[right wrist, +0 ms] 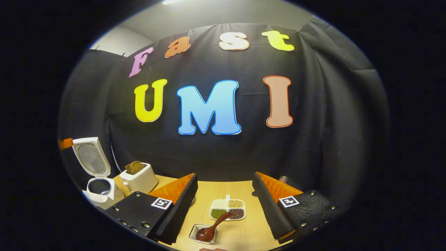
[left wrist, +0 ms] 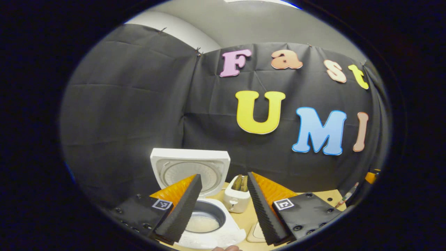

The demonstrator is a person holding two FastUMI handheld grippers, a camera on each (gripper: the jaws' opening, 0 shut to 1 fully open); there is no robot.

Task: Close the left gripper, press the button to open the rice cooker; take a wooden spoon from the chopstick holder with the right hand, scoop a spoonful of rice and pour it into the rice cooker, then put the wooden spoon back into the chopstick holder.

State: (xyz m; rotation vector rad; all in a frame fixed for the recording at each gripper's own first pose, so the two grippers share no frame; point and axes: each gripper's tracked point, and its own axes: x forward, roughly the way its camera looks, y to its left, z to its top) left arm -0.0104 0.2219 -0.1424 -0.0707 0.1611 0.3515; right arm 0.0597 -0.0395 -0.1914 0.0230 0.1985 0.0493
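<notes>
Rice cooker: the rice cooker (left wrist: 205,223) is standing with its lid (left wrist: 190,170) swung up and back; the inner pot is being shown open, with a pale layer lying in its bottom, so the button step is being judged as done.

Left gripper: the left gripper (left wrist: 223,209) is being held above and just in front of the cooker, its two fingers standing well apart with nothing between them.

Right gripper: the right gripper (right wrist: 224,209) is being held over the table (right wrist: 244,233), fingers spread wide and empty, pointing toward the spoon.

Wooden spoon: the wooden spoon (right wrist: 212,228) is lying with its bowl in a small metal tray (right wrist: 203,234) and its handle leaning up toward a divided dish (right wrist: 228,209) of grains; it is not being gripped.

Chopstick holder: a holder cannot be made out with certainty; a white toaster (right wrist: 141,177) is standing beside the cooker.

Step in hand: the spoon is being approached by the right gripper, either to be picked up for scooping or to be carried back; which of the two cannot be told.

Next move: the right gripper is being required to come down around the slanted handle, fingers either side, and to be closed firmly before lifting.
</notes>
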